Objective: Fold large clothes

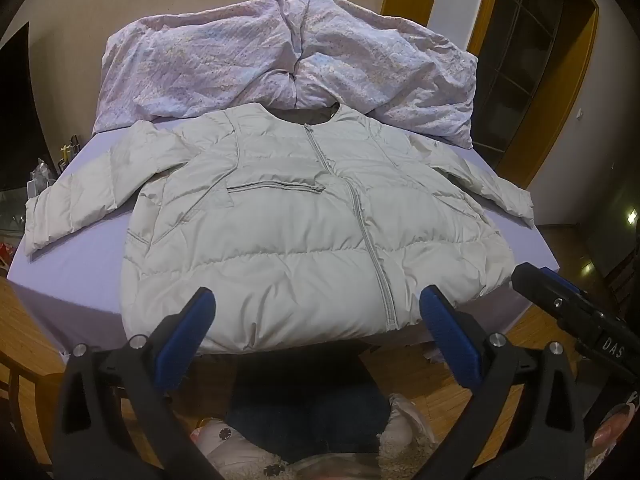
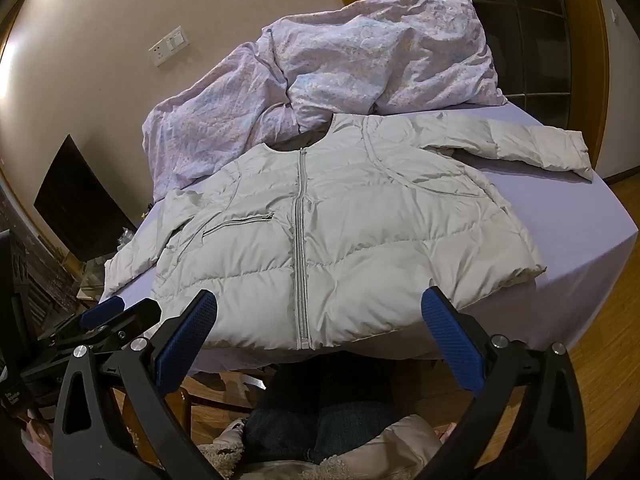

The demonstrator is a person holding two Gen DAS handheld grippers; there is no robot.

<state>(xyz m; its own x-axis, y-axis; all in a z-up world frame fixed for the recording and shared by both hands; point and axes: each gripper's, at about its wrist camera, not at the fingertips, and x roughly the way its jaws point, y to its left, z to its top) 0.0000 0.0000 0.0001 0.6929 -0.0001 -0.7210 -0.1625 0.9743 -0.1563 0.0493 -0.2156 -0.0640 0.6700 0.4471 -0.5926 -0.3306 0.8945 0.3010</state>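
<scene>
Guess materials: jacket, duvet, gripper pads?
Jacket: smooth, faintly shiny woven shell, likely nylon or polyester; puffy stitched channels suggest down or similar fill.
Duvet: matte, crinkled printed fabric, probably cotton.
Pads: blue, fine dotted texture, likely rubber or plastic.

Dim, warm indoor light. Glare brightens the wall (image 2: 60, 8) at upper left in the right view. Fisheye bending curves both views' edges; corners are black.

rumpled duvet (image 1: 288, 56) (floral) on bed (image 1: 532, 240)

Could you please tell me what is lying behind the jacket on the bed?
A crumpled floral duvet lies behind the jacket, touching its collar. What the duvet covers cannot be seen.
</scene>
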